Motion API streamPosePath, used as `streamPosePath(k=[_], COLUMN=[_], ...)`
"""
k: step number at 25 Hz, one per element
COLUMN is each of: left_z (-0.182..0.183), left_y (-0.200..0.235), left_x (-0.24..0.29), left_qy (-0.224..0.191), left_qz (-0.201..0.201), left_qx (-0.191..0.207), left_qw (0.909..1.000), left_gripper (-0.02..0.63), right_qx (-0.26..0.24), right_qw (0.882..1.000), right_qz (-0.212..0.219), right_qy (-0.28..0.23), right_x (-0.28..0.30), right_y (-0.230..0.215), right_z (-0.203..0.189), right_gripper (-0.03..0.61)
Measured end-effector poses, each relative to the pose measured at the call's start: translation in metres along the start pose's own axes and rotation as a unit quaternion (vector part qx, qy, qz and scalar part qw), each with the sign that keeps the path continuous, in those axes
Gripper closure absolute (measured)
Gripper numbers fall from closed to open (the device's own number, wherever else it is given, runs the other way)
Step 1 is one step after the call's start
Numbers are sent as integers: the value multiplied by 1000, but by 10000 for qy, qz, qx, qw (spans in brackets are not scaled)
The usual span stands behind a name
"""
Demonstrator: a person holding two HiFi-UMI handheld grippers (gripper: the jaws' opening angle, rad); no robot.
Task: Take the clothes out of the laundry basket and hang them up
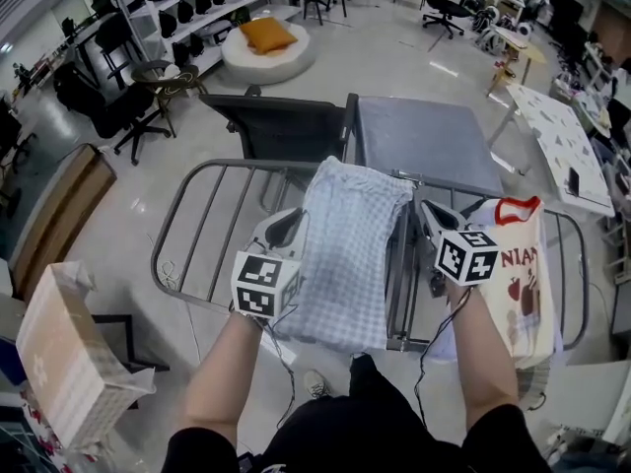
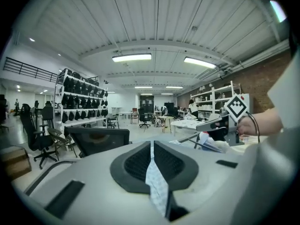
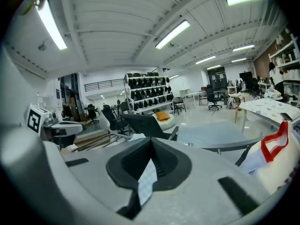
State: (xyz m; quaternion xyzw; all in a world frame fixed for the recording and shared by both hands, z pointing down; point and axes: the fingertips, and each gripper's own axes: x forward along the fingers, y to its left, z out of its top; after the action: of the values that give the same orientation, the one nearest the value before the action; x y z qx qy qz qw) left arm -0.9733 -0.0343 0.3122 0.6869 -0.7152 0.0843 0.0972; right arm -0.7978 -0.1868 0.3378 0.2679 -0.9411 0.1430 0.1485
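Checked pale-blue cloth is the item in work

1. Head view. The checked garment (image 1: 347, 249) is spread between my two tools above the drying rack (image 1: 174, 227). The left gripper (image 1: 284, 229) grips its left edge and the right gripper (image 1: 428, 215) grips its right edge. The garment's long axis runs from far to near, with the far end raised and the near end hanging towards me. Its width spans left to right between the jaws. Both hands are level with each other, so neither is nearer to the rack. The rack rails lie directly below and just beyond the cloth, so I judge that the next move is forward and down, with both hands moving together. A white garment (image 1: 521, 282) with red trim already hangs on the right side of the rack, just beside the right gripper. It carries the red letters "NIAN"; the rest of the print is folded out of sight. No laundry basket is in view.

2. Left gripper view. The jaws are closed, with a strip of checked cloth clamped between the pads (image 2: 135, 164).

3. Right gripper view. The jaws are likewise closed on a fold of the same cloth
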Motion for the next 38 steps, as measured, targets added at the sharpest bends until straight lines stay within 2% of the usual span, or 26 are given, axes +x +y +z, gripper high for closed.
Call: streamPosePath(k=[6, 11, 15, 19, 26, 32, 38], left_z=[13, 16, 9, 2, 0, -7, -18], left_y=[-34, -68, -111, -155, -243, -334, -409], left_x=[-54, -82, -88, -85, -78, -82, -106], left_qy=[-282, -421, -410, -304, -270, -259, -204], left_qz=[-335, -677, -1041, -1332, -1458, -1188, -737], left_qx=[-40, 4, -8, -62, -123, -188, -250], left_qw=[9990, 9968, 9937, 9906, 9889, 9924, 9968], left_gripper=[603, 603, 603, 603, 603, 603, 603], right_qx=[-46, -94, -84, -72, -85, -337, -305], right_qw=[9977, 9963, 9956, 9953, 9949, 9948, 9941], right_qz=[261, 233, 148, -56, -178, -36, 417], right_qy=[-616, -820, -925, -962, -991, -962, -959], right_x=[-67, -119, -163, -205, -276, -353, -410], right_y=[51, 79, 84, 68, 18, -32, -68], right_z=[16, 10, -3, -15, -36, -58, -79], right_gripper=[573, 574, 574, 574, 574, 574, 574])
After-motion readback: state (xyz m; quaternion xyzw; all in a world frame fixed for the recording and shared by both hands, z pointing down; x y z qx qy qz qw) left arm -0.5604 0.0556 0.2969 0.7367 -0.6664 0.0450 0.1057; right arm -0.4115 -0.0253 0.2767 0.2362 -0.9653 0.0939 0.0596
